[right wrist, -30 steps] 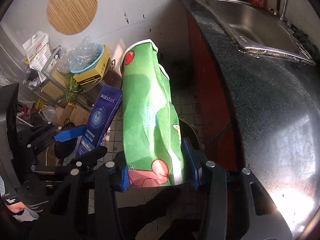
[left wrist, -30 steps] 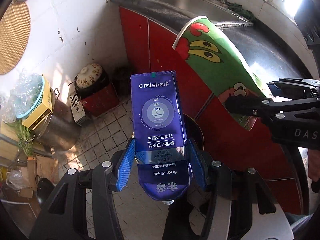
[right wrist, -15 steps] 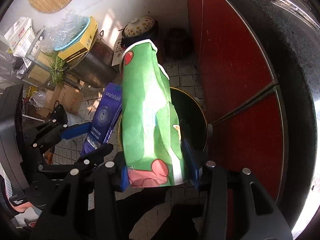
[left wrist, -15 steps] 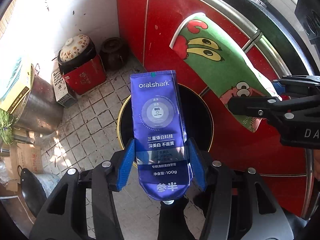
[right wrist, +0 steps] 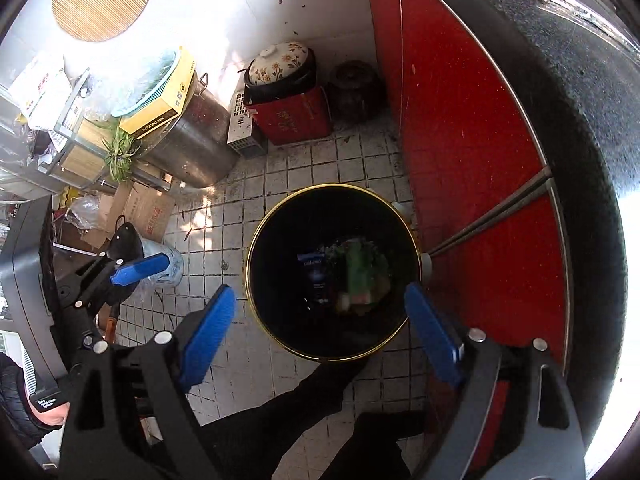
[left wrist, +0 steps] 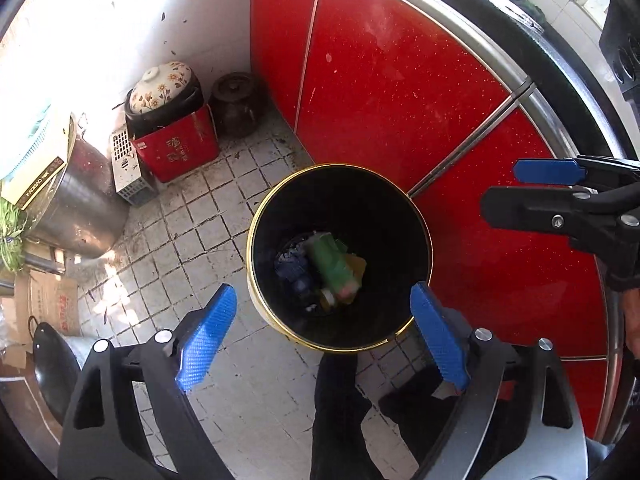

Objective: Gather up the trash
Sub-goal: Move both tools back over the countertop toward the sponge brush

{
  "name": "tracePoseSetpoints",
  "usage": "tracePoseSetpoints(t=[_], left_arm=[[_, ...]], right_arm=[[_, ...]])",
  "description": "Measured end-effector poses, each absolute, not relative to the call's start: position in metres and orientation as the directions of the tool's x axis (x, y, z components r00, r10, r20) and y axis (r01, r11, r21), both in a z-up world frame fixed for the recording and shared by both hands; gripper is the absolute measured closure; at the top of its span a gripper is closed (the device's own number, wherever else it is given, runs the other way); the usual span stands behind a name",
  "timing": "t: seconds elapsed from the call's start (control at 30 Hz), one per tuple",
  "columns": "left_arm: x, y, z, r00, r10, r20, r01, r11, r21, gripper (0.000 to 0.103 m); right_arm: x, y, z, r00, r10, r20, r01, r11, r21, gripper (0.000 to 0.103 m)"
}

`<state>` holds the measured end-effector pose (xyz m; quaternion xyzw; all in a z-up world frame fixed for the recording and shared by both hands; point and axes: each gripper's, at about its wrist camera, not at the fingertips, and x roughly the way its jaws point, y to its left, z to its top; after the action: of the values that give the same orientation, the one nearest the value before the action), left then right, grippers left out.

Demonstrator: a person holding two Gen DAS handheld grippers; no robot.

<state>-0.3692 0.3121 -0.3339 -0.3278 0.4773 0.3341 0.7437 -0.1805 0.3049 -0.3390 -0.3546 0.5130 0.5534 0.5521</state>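
A black trash bin with a gold rim point(left wrist: 256, 224) point(right wrist: 256, 240) stands on the tiled floor by the red cabinet. Inside it lie the green cartoon bag point(left wrist: 334, 266) point(right wrist: 360, 270) and the blue toothpaste box point(left wrist: 294, 270) point(right wrist: 318, 272) with other trash. My left gripper point(left wrist: 323, 300) is open and empty above the bin's near rim. My right gripper point(right wrist: 320, 302) is open and empty above the bin too. Each gripper shows in the other's view, the right one point(left wrist: 560, 192) at right, the left one point(right wrist: 120, 276) at left.
Red cabinet doors point(left wrist: 400, 92) and a dark counter edge point(right wrist: 560, 80) lie right of the bin. A flowered pot on a red box point(left wrist: 172, 136), a dark jar point(left wrist: 238, 104), a steel pot point(left wrist: 80, 200) and cardboard point(right wrist: 148, 212) crowd the floor at left. The person's legs point(left wrist: 340, 408) are below.
Both grippers opened and let go; the toothpaste box and the green bag dropped into the bin. The views tilted further down over the bin.
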Motion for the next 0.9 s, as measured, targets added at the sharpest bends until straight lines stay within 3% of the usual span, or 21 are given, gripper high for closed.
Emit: tracePoseSetpoints(t=[0.27,0.4,0.57,0.7,0.9], left_arm=[[-0.372,0.305,-0.311,0.310,0.209,-0.928,-0.808,0.571,-0.141,0.017],[-0.358,0.299,-0.272,0.239,0.305,-0.922,-0.795,0.607,-0.005,0.007],[-0.319,0.286,-0.210,0.310,0.322,-0.894,-0.740,0.672,-0.015,0.006],[-0.258,0.257,-0.170,0.411,0.272,-0.870,-0.605,0.796,-0.037,0.006],[-0.141,0.173,-0.124,0.557,0.101,-0.825,-0.261,0.964,-0.058,0.006]], right_arm=[[-0.184,0.295,-0.305,-0.158,0.294,-0.943,-0.972,0.123,0.201,0.019],[-0.169,0.270,-0.251,-0.131,0.378,-0.917,-0.964,0.168,0.207,0.017],[-0.128,0.207,-0.170,0.026,0.501,-0.865,-0.939,0.309,0.151,0.011],[-0.075,0.131,-0.118,0.197,0.530,-0.825,-0.857,0.501,0.117,0.011],[-0.002,-0.015,-0.074,0.430,0.435,-0.791,-0.614,0.784,0.097,0.011]])
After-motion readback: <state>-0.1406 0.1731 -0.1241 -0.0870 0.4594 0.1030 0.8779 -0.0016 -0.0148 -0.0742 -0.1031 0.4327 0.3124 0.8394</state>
